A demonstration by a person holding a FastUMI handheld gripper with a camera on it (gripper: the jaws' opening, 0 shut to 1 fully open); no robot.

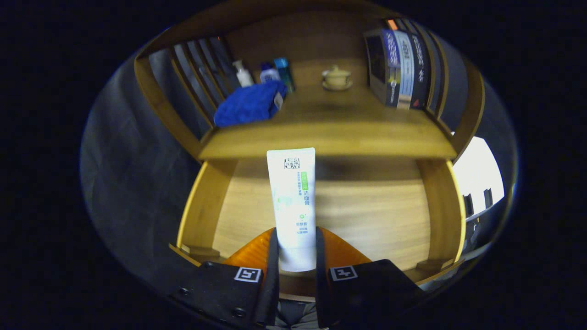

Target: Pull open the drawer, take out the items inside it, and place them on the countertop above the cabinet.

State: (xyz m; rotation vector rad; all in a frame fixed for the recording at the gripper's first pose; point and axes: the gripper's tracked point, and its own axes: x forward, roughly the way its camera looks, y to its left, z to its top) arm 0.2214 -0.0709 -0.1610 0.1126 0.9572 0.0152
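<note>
A white tube of face cleanser (292, 201) stands upright between my two fingers, and my gripper (296, 250) is shut on its lower end. Behind and below the tube lies the pulled-out wooden drawer (376, 215), its bare bottom showing on both sides of the tube. The wooden countertop (330, 133) of the cabinet runs just above the tube's top edge.
On the countertop lie a folded blue cloth (250, 104) at the left, three small bottles (263, 72) behind it, a small lidded cup on a saucer (337, 78) at the middle, and a row of upright books (400, 68) at the right. Wooden slatted sides close the shelf.
</note>
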